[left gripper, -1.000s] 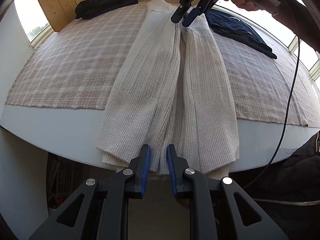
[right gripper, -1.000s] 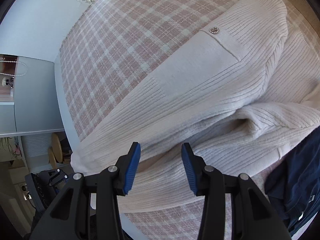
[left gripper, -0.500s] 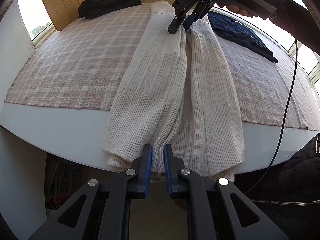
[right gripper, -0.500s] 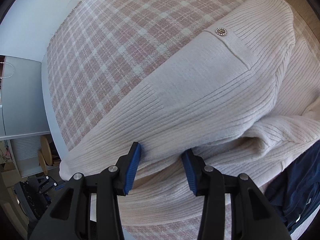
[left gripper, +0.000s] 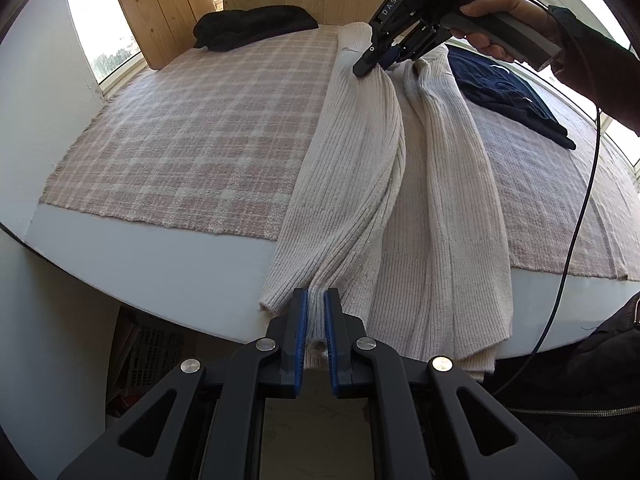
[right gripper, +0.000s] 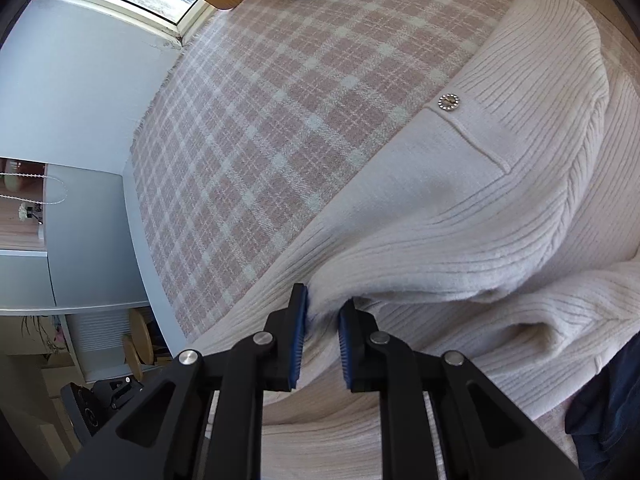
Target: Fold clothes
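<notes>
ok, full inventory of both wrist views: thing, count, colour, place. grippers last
cardigan: 1, cream ribbed, laid lengthwise down the table, near end over the edge
plaid cloth: 1, pink and white, covering the table
table: 1, white
black garment: 1, far end
navy garment: 1, beside the cardigan's far end
button: 1, silver, on the cardigan pocket
left gripper: shut on the cardigan's near hem
right gripper: jaws just closing, pinching a cardigan fold at the far end
hand: 1, holding the right gripper

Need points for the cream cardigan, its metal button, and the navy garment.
cream cardigan (left gripper: 440, 200), left wrist view, on the ribbed right front panel.
metal button (right gripper: 449, 102), right wrist view, on the button's face at the pocket corner.
navy garment (left gripper: 508, 92), left wrist view, on its flat middle.
</notes>
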